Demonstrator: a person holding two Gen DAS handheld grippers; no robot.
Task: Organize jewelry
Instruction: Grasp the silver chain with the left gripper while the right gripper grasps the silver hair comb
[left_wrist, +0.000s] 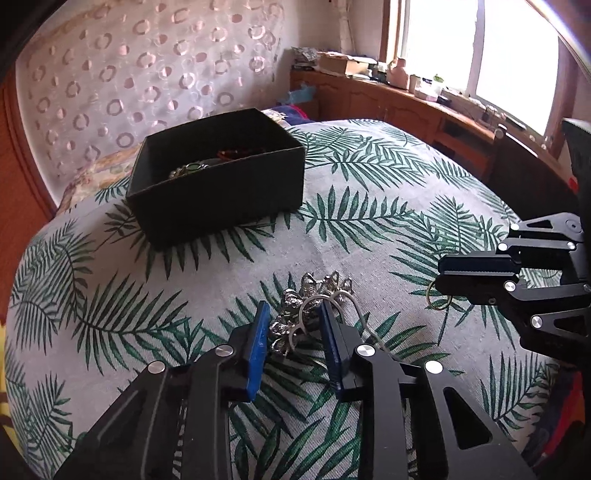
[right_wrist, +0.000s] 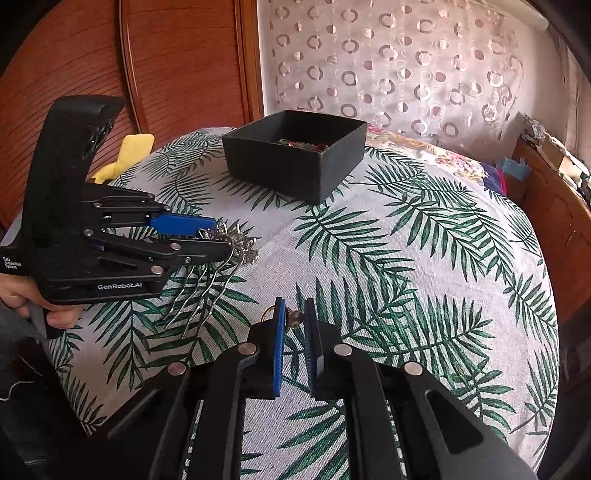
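A silver hair comb (left_wrist: 314, 314) with leaf ornaments and wire prongs lies on the leaf-print cloth (left_wrist: 369, 229). My left gripper (left_wrist: 293, 314) is open, its blue pads either side of the comb's ornament; it also shows in the right wrist view (right_wrist: 221, 236) with the comb (right_wrist: 236, 243). A small gold ring (left_wrist: 437, 297) lies at the tip of my right gripper (left_wrist: 443, 275). In the right wrist view the ring (right_wrist: 291, 315) sits between the narrowly open fingers of the right gripper (right_wrist: 294, 314). A black box (left_wrist: 218, 181) holding jewelry stands at the back.
A wooden headboard (right_wrist: 166, 66) and patterned curtain (left_wrist: 129, 74) stand behind the bed. A wooden sideboard (left_wrist: 406, 103) with clutter runs under the window. A yellow cloth (right_wrist: 125, 155) lies at the left edge of the bed.
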